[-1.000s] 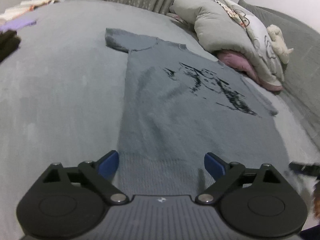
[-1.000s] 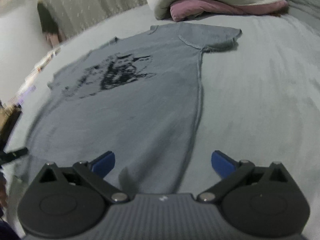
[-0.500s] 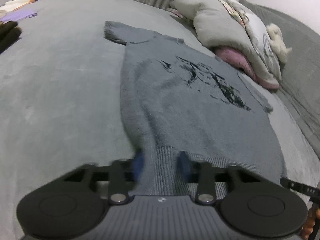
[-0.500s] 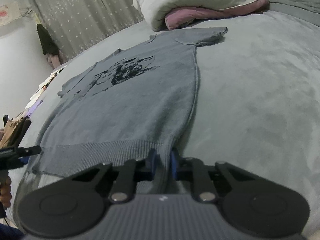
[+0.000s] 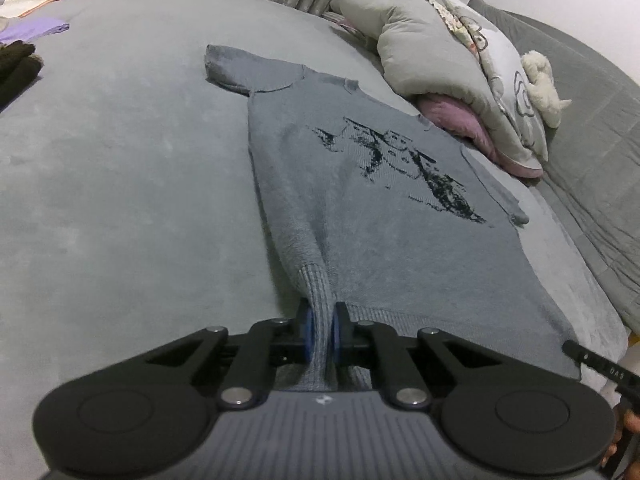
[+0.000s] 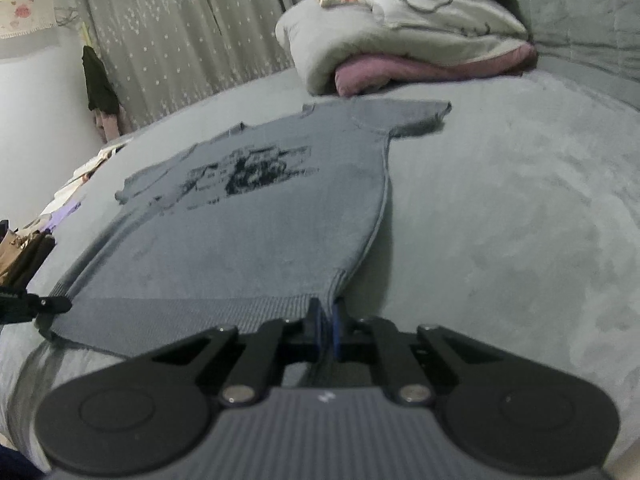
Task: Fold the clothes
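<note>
Grey sweater [image 5: 392, 216] — flat on the bed [image 5: 120, 184], print up. Left gripper [image 5: 320, 330] and right gripper [image 6: 327, 330]: jaws spread a second ago, now pinching the ribbed hem's two corners — hem gripped, ready to lift for the first fold.

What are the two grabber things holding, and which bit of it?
Both hold the grey sweater by its ribbed bottom hem: the left gripper pinches one bottom corner, the right gripper the other.
</note>
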The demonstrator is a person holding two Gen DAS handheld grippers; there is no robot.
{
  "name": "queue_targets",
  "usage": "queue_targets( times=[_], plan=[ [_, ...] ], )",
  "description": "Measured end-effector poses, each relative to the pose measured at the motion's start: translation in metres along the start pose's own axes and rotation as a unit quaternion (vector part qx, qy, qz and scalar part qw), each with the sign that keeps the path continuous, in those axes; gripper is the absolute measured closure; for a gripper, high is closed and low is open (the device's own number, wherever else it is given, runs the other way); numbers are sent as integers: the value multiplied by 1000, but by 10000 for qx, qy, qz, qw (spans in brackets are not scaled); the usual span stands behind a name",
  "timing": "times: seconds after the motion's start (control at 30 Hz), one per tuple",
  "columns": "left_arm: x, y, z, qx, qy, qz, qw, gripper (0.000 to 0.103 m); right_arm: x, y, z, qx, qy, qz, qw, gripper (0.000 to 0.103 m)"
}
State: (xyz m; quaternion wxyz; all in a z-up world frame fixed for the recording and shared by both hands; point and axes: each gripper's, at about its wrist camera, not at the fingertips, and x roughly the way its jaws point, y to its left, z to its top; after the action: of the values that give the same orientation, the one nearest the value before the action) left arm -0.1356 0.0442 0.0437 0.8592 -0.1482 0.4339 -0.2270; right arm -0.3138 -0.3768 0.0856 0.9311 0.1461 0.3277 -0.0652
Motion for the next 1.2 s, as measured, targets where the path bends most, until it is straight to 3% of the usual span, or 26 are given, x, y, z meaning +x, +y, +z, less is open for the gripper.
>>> queue_targets(
  times=[0.17,0.43,0.63,0.7,0.77,0.9,0.97,1.07,1.2],
  plan=[
    [-2,5,-4,27,89,92,9999,97,-10,-3,3,21,-93,-57,9999,99],
    [-1,15,1,-120,260,219,9994,91,7,-10,-5,184,425,-70,9989,98],
    [-8,39,12,-516,31,494,9974,91,7,-18,-1,333,425,-363,9979,91],
    [-6,44,13,-585,53,495,9971,91,0,-20,4,147,68,-851,9962,90],
    [-2,48,14,-646,82,514,9966,91,0,-17,8,70,-27,-856,9963,86],
    [-2,46,19,-499,-100,640,9966,90,9,1,12,-281,-19,-570,9980,67],
    [-1,41,25,-401,-234,616,9970,85,16,16,13,-625,10,-415,9972,60],
    [4,30,33,-152,-344,583,9976,79,30,36,18,-1021,116,-228,9944,39],
    [19,11,40,245,-404,591,9971,71,62,65,28,-1507,418,135,9876,36]
  ],
)
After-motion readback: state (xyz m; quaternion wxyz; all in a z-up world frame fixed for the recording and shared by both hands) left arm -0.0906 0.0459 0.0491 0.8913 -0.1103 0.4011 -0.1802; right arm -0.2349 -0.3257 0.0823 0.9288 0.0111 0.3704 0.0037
